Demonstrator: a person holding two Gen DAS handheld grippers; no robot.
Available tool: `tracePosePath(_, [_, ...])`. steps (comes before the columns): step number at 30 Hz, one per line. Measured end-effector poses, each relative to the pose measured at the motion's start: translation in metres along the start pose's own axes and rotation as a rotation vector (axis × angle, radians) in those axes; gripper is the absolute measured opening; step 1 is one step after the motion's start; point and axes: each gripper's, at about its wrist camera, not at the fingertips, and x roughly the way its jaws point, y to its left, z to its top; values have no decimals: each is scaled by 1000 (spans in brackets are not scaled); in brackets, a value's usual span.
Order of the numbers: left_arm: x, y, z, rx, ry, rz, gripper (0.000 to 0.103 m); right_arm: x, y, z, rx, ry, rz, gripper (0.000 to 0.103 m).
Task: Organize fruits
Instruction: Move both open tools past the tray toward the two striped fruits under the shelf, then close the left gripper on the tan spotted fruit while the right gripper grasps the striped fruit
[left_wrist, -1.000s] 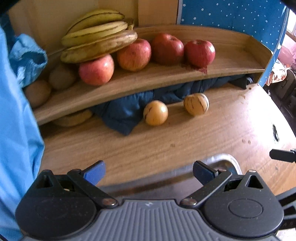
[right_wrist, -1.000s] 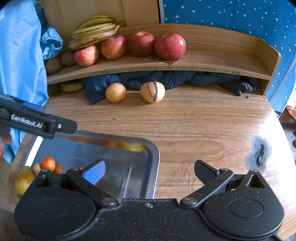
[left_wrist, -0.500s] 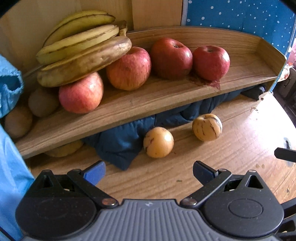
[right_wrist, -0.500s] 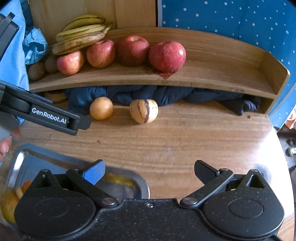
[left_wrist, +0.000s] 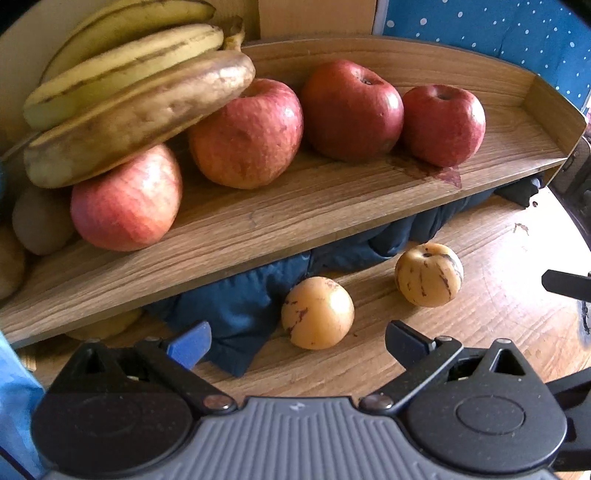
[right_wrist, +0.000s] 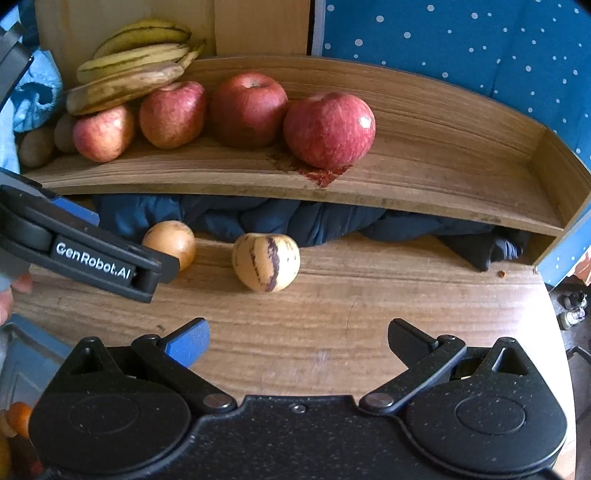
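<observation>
Two yellow round fruits lie on the wooden table: a plain one (left_wrist: 317, 313) (right_wrist: 170, 243) and a purple-striped one (left_wrist: 428, 274) (right_wrist: 266, 261). My left gripper (left_wrist: 297, 341) is open, just short of the plain fruit, which sits in line with the gap between its fingers. My right gripper (right_wrist: 298, 341) is open and empty, a short way in front of the striped fruit. Several red apples (left_wrist: 351, 110) (right_wrist: 328, 129) and a bunch of bananas (left_wrist: 129, 96) (right_wrist: 136, 66) rest on the curved wooden shelf (left_wrist: 295, 206) (right_wrist: 443, 177).
A dark blue cloth (left_wrist: 236, 306) (right_wrist: 295, 218) is stuffed under the shelf. Brown kiwis (right_wrist: 37, 146) sit at the shelf's left end. A metal tray (right_wrist: 22, 354) with small orange fruit (right_wrist: 18, 413) lies at lower left. The left gripper's arm (right_wrist: 92, 258) crosses the right wrist view.
Both grippers moved forward toward the shelf; the two yellow fruits and the apples loom larger. The metal tray has slipped out of the left view and mostly out of the right view.
</observation>
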Motion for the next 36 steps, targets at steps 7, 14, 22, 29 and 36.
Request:
tracePosePath(7, [8,5,5,-27,-6,-24,102,11,3,5,-23,-7,-32,102])
tracePosePath(14, [10,15,9,-59,-28,-56,100,24,9,11,-56,10,-7,99])
tracePosePath(22, [12,15,6,-73,-32,-83,88,33,12,18,-76,8,17,97])
tracePosePath(29, [14,6,7,-73,-26,-99,74,39,10,20,-74,6,30,89])
tracePosePath(36, [22,1,9,-71,-17,-109,61,46,15,23,-81,-3,46,84])
